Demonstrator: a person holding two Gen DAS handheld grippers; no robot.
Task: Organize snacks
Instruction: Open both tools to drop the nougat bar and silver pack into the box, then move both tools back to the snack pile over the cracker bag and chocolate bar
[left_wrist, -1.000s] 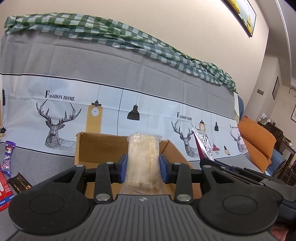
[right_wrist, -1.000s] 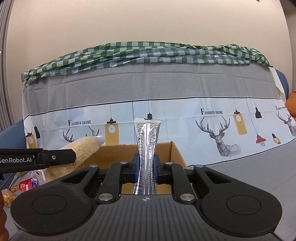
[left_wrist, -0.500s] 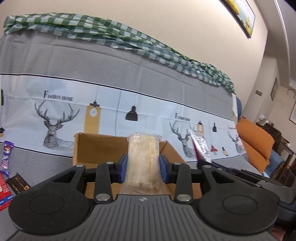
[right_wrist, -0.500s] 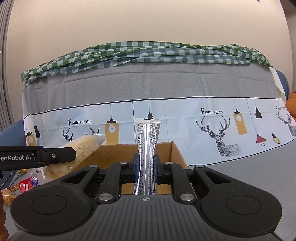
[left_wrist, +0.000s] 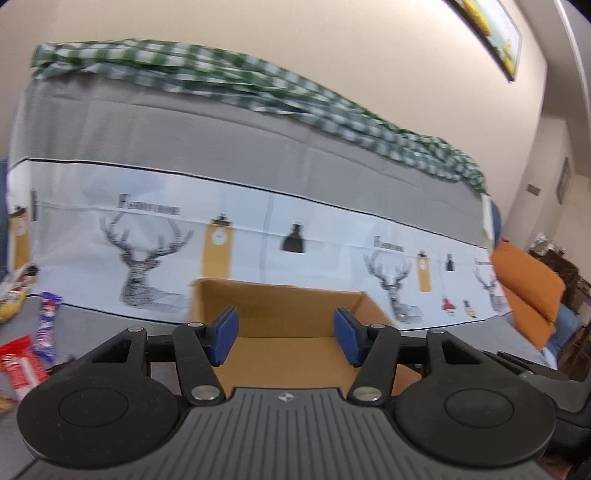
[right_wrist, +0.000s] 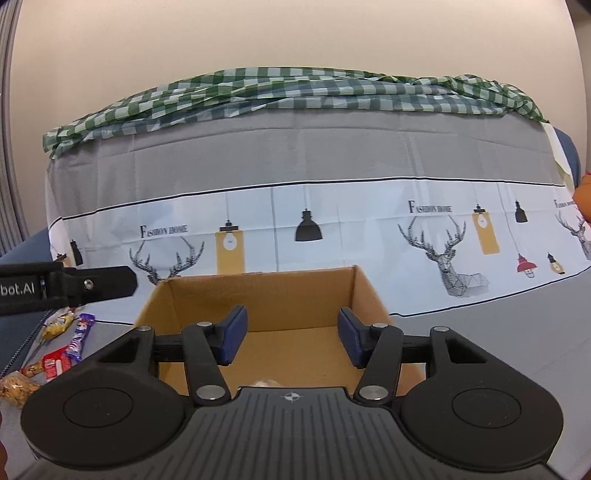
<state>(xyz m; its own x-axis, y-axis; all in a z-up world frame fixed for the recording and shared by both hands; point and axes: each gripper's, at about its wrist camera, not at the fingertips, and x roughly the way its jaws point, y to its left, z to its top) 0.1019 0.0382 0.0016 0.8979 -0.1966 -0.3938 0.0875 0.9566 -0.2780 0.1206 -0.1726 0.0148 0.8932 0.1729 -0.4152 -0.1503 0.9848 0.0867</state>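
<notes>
An open cardboard box (left_wrist: 288, 306) (right_wrist: 266, 299) stands on the grey surface right in front of both grippers. My left gripper (left_wrist: 286, 332) is open and empty above the box's near side. My right gripper (right_wrist: 291, 338) is open and empty over the box too. A sliver of a pale snack packet (right_wrist: 264, 382) shows on the box floor just above the right gripper's body. The left gripper's black finger (right_wrist: 99, 282) reaches in from the left edge of the right wrist view. Loose snacks lie to the left: a purple bar (left_wrist: 48, 325) (right_wrist: 79, 338) and a red packet (left_wrist: 22, 365) (right_wrist: 55, 363).
A sofa back draped with a grey and white deer-print cloth (right_wrist: 332, 221) and a green checked cloth (right_wrist: 295, 88) rises behind the box. An orange cushion (left_wrist: 528, 291) lies at the right. Yellow snack bags (right_wrist: 14, 387) lie at the far left.
Both grippers have opened. The pale biscuit packet has left the left gripper and the silver pouch has left the right gripper. The left wrist view has swung a little and is blurred.
</notes>
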